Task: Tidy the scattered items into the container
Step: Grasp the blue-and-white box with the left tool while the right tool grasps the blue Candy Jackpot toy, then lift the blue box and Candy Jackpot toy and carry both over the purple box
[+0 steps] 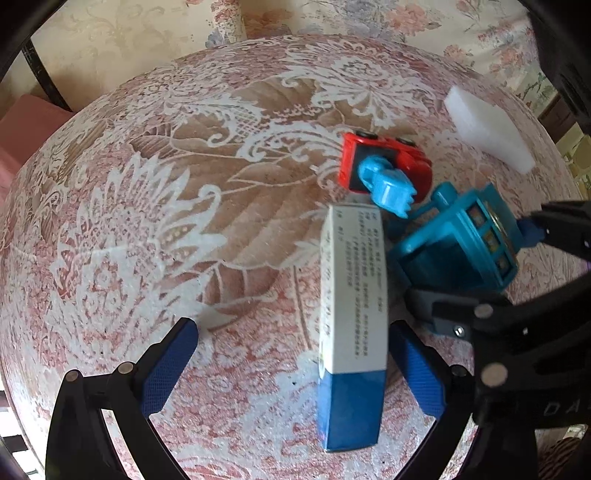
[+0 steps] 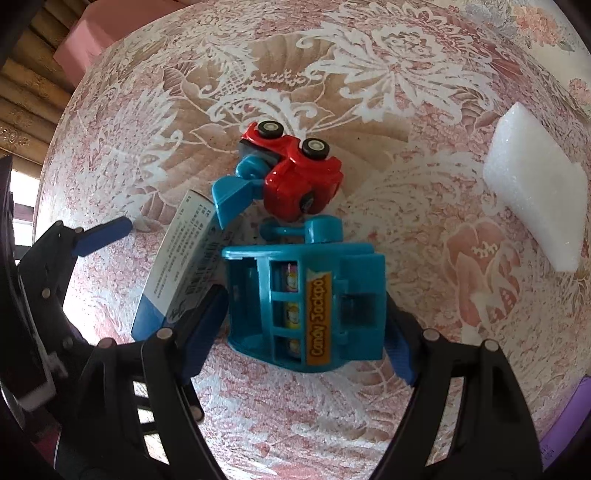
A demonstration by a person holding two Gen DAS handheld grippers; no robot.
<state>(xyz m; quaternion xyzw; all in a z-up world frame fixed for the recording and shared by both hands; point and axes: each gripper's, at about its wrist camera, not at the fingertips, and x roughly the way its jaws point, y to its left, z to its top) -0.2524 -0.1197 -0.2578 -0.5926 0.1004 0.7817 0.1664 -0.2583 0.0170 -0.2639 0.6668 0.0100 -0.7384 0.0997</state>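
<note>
A teal "Candy Jackpot" toy machine (image 2: 325,306) lies on the lace tablecloth (image 2: 369,92). My right gripper (image 2: 304,295) points straight down over it, with a blue pad against each side of it. A white and blue box (image 1: 351,325) lies between the fingers of my left gripper (image 1: 291,326), which stands open; the box is close to the right finger (image 1: 417,373) and far from the left one. A red toy car (image 2: 299,177) with a blue scoop arm lies on its side just beyond both. No container shows.
A white foam block (image 2: 535,184) lies to the right near the table's edge, and also shows as the foam block (image 1: 487,129) in the left wrist view. One left-gripper fingertip (image 2: 103,234) reaches in beside the box. A pink object (image 2: 92,29) sits off the far-left edge.
</note>
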